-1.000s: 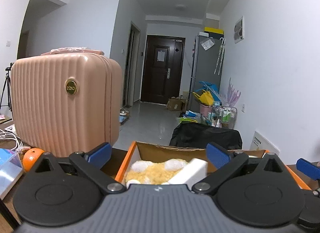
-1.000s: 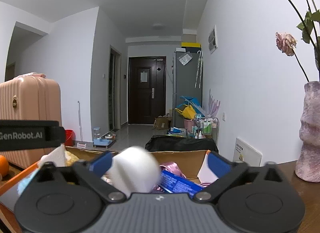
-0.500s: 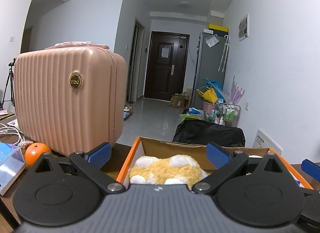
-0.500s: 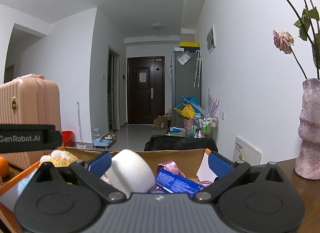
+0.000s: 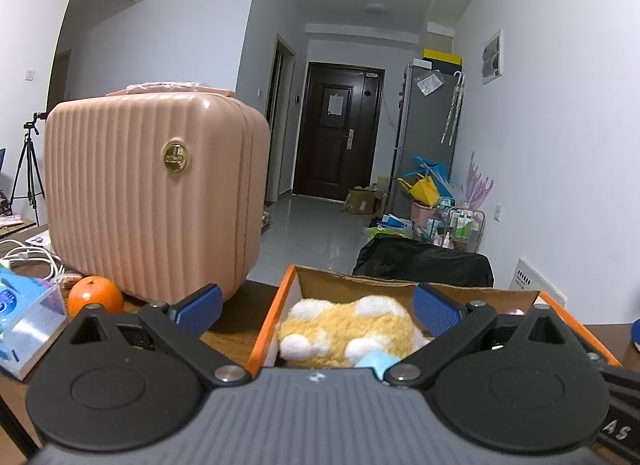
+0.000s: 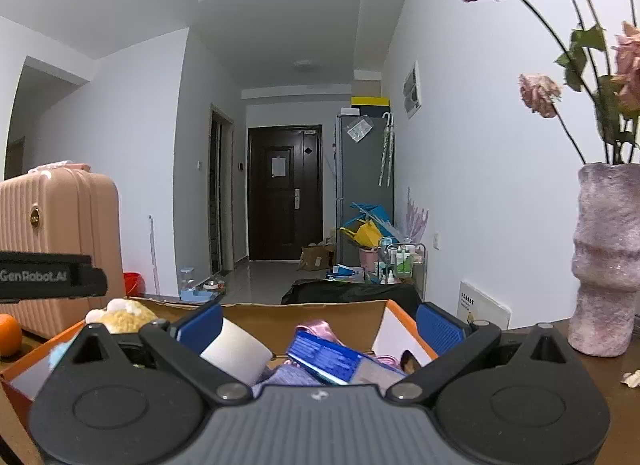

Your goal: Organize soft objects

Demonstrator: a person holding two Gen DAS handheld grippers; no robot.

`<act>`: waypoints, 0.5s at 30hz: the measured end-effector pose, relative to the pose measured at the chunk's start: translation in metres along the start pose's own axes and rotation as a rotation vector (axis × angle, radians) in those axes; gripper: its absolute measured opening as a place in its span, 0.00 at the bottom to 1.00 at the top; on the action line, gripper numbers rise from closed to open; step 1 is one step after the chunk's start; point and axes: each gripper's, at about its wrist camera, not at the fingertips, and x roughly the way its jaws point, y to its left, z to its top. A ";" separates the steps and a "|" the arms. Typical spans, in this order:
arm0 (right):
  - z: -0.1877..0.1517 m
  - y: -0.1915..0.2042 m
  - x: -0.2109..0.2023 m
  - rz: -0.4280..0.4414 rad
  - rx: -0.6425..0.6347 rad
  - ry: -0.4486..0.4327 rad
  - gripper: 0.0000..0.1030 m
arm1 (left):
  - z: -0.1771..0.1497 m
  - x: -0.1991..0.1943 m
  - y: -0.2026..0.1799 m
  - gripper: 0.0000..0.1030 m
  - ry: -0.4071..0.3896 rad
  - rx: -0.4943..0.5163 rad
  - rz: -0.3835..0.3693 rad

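An orange-edged cardboard box (image 5: 276,315) stands on the table and holds a yellow and white plush toy (image 5: 348,329). My left gripper (image 5: 316,305) is open and empty above the box's left end. In the right wrist view the box (image 6: 404,317) also holds a white roll (image 6: 236,349), a blue packet (image 6: 324,357) and pink fabric (image 6: 320,329); the plush (image 6: 124,315) shows at the left. My right gripper (image 6: 320,325) is open and empty above these; the roll lies by its left finger.
A pink ribbed suitcase (image 5: 152,193) stands left of the box, with an orange (image 5: 95,299), a blue tissue pack (image 5: 24,325) and white cables (image 5: 28,257) beside it. A purple vase (image 6: 608,261) with dried roses stands to the right. A hallway lies beyond.
The white roll has left the right gripper's jaws and settled in the box. A white object in front of the left gripper is gone from view. Both grippers have risen and drawn back slightly.
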 end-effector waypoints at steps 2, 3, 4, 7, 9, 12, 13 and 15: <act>0.000 -0.003 -0.007 -0.005 0.005 -0.007 1.00 | -0.002 -0.005 0.003 1.00 0.003 -0.001 0.003; 0.000 -0.004 -0.012 -0.007 0.005 -0.012 1.00 | -0.003 -0.008 0.005 1.00 0.004 -0.002 0.005; -0.001 -0.005 -0.016 -0.009 0.005 -0.015 1.00 | -0.004 -0.011 0.007 1.00 0.004 -0.003 0.007; -0.003 -0.007 -0.028 -0.014 0.005 -0.019 1.00 | -0.007 -0.022 0.011 1.00 0.005 -0.004 0.014; -0.004 -0.010 -0.037 -0.019 0.008 -0.019 1.00 | -0.008 -0.029 0.014 1.00 0.006 -0.003 0.016; -0.005 -0.013 -0.052 -0.024 0.015 -0.020 1.00 | -0.011 -0.043 0.017 1.00 0.004 0.001 0.016; -0.005 -0.013 -0.057 -0.026 0.017 -0.020 1.00 | -0.012 -0.047 0.019 1.00 0.003 0.003 0.016; -0.007 -0.014 -0.068 -0.031 0.015 -0.021 1.00 | -0.015 -0.056 0.021 1.00 0.004 0.009 0.012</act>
